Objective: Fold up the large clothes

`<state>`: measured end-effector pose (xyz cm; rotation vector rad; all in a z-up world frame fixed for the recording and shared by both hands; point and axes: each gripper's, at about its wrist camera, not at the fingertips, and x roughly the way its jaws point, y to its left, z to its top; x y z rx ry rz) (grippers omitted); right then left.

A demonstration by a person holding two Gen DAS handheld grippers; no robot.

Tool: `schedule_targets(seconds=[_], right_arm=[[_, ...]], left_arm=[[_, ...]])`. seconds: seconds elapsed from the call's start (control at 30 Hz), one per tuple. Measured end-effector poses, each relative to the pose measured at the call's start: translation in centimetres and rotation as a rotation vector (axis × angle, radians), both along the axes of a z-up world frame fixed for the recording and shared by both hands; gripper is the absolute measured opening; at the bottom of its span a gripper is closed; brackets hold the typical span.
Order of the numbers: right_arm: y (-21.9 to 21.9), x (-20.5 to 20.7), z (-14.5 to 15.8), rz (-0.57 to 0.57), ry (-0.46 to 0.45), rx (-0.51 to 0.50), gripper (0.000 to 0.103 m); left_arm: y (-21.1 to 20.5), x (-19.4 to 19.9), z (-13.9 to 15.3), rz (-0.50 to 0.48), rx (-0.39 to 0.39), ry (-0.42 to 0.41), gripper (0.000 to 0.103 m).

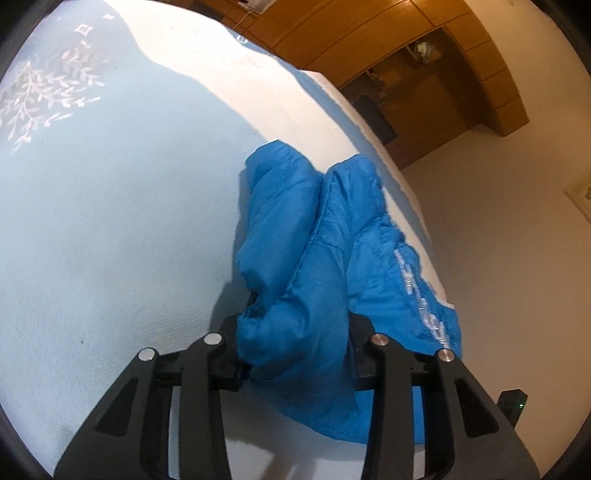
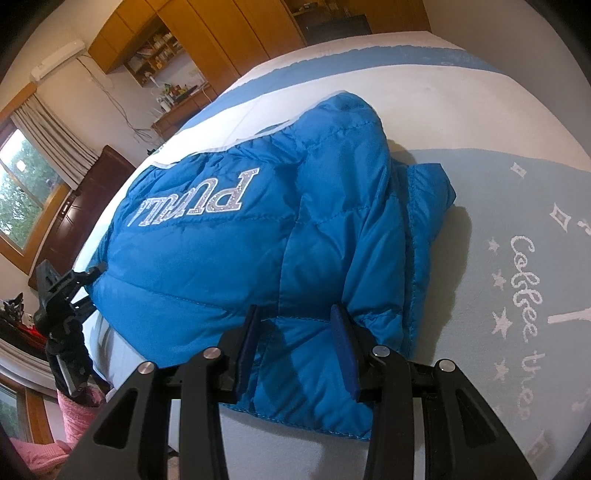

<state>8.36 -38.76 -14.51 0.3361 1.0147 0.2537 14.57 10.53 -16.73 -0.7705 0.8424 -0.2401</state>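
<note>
A bright blue puffer jacket (image 2: 229, 258) with silver lettering lies bunched on the bed (image 2: 517, 177). My right gripper (image 2: 297, 343) stands at its near edge with jaws apart around a thick fold of the padding. In the left wrist view the jacket (image 1: 325, 236) fills the space between the fingers of my left gripper (image 1: 295, 332), which clamps a thick bundle of it. The left gripper also shows in the right wrist view (image 2: 74, 288) at the jacket's far left edge.
The bed has a pale blue blanket with white patterns (image 1: 55, 92) and writing (image 2: 524, 317). Wooden wardrobes and shelves (image 2: 207, 33) stand behind it. A window (image 2: 26, 184), a dark door (image 2: 85, 206) and pink fabric (image 2: 77, 413) are at the left.
</note>
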Motion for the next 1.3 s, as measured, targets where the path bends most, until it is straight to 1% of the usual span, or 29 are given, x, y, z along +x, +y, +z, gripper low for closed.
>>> schedule_targets(seconds=[0.13, 0.2, 0.3, 0.37, 0.47, 0.57, 0.63, 0.73, 0.8, 0.93, 1.0, 1.1, 1.17, 1.3], right_arm=[[-0.2, 0.1, -0.2, 0.01, -0.004, 0.01, 0.04], [-0.3, 0.1, -0.6, 0.011, -0.014, 0.02, 0.04], [-0.2, -0.1, -0.7, 0.013, -0.026, 0.009, 0.04], [-0.2, -0.4, -0.6, 0.011, -0.026, 0.011, 0.04], [-1.0, -0.8, -0.2, 0.005, -0.032, 0.052, 0.041], [-1.8, -1.9, 0.9, 0.003, -0.071, 0.065, 0.042], [-2.5, -3.0, 2.2, -0.005, -0.121, 0.063, 0.045], [-3.5, -4.3, 3.7, -0.017, -0.161, 0.057, 0.045], [-4.1, -4.9, 4.4, -0.025, -0.172, 0.046, 0.046], [-4.7, -5.8, 4.9, -0.039, -0.175, 0.011, 0.046], [-4.8, -5.9, 4.9, -0.041, -0.17, 0.007, 0.046], [-4.9, -6.1, 4.6, -0.049, -0.158, 0.011, 0.046], [-4.7, -5.9, 4.5, -0.054, -0.147, 0.016, 0.046], [-4.6, -5.6, 4.3, -0.058, -0.121, 0.016, 0.046]], left_arm=[[-0.5, 0.1, 0.5, 0.004, 0.035, -0.016, 0.035], [-0.6, 0.1, 0.1, 0.006, 0.038, -0.01, 0.035], [-0.7, -0.2, 0.5, 0.009, 0.042, -0.013, 0.034], [-1.2, -0.7, 1.5, 0.009, 0.063, -0.035, 0.032], [-2.4, -1.3, 4.2, -0.009, 0.113, -0.105, 0.03], [-3.9, -1.8, 6.9, -0.045, 0.139, -0.173, 0.029], [-5.8, -2.2, 9.2, -0.084, 0.172, -0.233, 0.029], [-8.5, -2.5, 11.7, -0.144, 0.204, -0.294, 0.029], [-10.9, -2.6, 13.4, -0.198, 0.227, -0.336, 0.029], [-15.5, -2.5, 15.4, -0.298, 0.274, -0.386, 0.029], [-18.2, -2.3, 16.0, -0.355, 0.299, -0.401, 0.029], [-21.9, -1.8, 15.9, -0.427, 0.336, -0.408, 0.029], [-23.8, -1.5, 15.5, -0.469, 0.35, -0.396, 0.029], [-26.8, -0.1, 13.6, -0.55, 0.355, -0.346, 0.029]])
